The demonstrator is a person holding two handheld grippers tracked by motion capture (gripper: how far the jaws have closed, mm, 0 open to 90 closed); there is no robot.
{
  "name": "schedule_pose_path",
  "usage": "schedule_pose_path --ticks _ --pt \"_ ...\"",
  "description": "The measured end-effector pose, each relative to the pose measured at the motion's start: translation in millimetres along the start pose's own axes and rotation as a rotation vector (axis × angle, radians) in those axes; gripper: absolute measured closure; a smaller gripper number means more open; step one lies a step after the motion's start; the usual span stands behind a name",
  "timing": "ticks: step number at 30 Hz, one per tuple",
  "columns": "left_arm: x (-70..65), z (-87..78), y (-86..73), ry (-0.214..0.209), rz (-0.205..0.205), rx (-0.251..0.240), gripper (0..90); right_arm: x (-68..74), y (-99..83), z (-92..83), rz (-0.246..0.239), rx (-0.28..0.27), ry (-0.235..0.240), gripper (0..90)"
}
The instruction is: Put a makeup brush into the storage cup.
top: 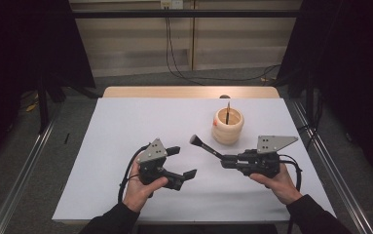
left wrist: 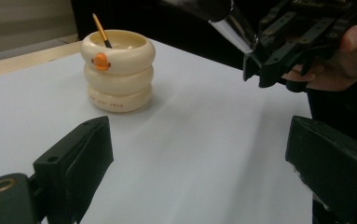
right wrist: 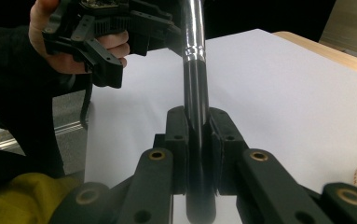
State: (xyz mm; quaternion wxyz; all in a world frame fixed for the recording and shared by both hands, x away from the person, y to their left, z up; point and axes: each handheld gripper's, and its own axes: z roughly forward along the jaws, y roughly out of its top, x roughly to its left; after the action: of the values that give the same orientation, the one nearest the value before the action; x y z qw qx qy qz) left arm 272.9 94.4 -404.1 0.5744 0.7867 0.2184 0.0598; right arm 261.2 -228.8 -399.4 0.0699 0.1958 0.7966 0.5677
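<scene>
A: Left gripper (top: 181, 163) sits low at the table's near edge, jaws spread wide, nothing between them.

B: Right gripper (top: 224, 161)?

A: Clamped on a makeup brush (top: 206, 146) by its black handle — bristle head angled up and left, above the white table (top: 125, 126).

B: Holder?

A: Cream ringed cup (top: 228, 126) just beyond the brush, one thin brush (top: 228, 112) standing in it.

B: Risk?

A: Grip looks near the handle's end — a knock on the rim could pivot it or tip the cup.
</scene>
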Motion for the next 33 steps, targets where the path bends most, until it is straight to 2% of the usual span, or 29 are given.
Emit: schedule_pose_path --ticks 6,7,8,10,16,20,24,30,33 --pt "-4.6 5.4 9.4 -0.040 0.017 -0.040 9.3 1.4 0.2 2.9 -0.008 -0.001 0.002 79.9" --pt "-7.1 6.2 10.7 -0.021 0.038 -0.062 14.0 1.7 0.2 3.9 -0.009 -0.001 0.013 79.9" --pt "-8.7 6.7 12.1 -0.001 0.053 -0.057 16.5 2.3 0.2 4.4 -0.014 0.002 0.006 79.9" --pt "-9.8 10.0 15.4 -0.032 0.046 -0.055 15.1 2.5 0.4 4.9 -0.013 0.002 0.009 80.0" --pt "-13.3 18.9 22.2 -0.078 0.043 -0.071 29.4 3.5 0.5 5.8 -0.017 -0.001 0.012 80.0" --pt "-12.7 24.7 25.1 -0.085 0.020 -0.073 36.5 3.0 1.1 5.1 -0.018 -0.004 0.011 79.9" --pt "-9.9 26.3 26.9 -0.112 -0.006 -0.091 47.0 3.2 0.7 5.4 -0.023 -0.007 -0.004 79.9" --pt "-6.7 23.2 26.9 -0.118 -0.041 -0.114 60.4 2.7 -0.3 6.6 -0.020 -0.003 0.015 79.9" --pt "-5.4 22.5 27.6 -0.133 -0.060 -0.115 62.7 3.2 -1.1 8.4 -0.023 0.003 0.023 80.0"
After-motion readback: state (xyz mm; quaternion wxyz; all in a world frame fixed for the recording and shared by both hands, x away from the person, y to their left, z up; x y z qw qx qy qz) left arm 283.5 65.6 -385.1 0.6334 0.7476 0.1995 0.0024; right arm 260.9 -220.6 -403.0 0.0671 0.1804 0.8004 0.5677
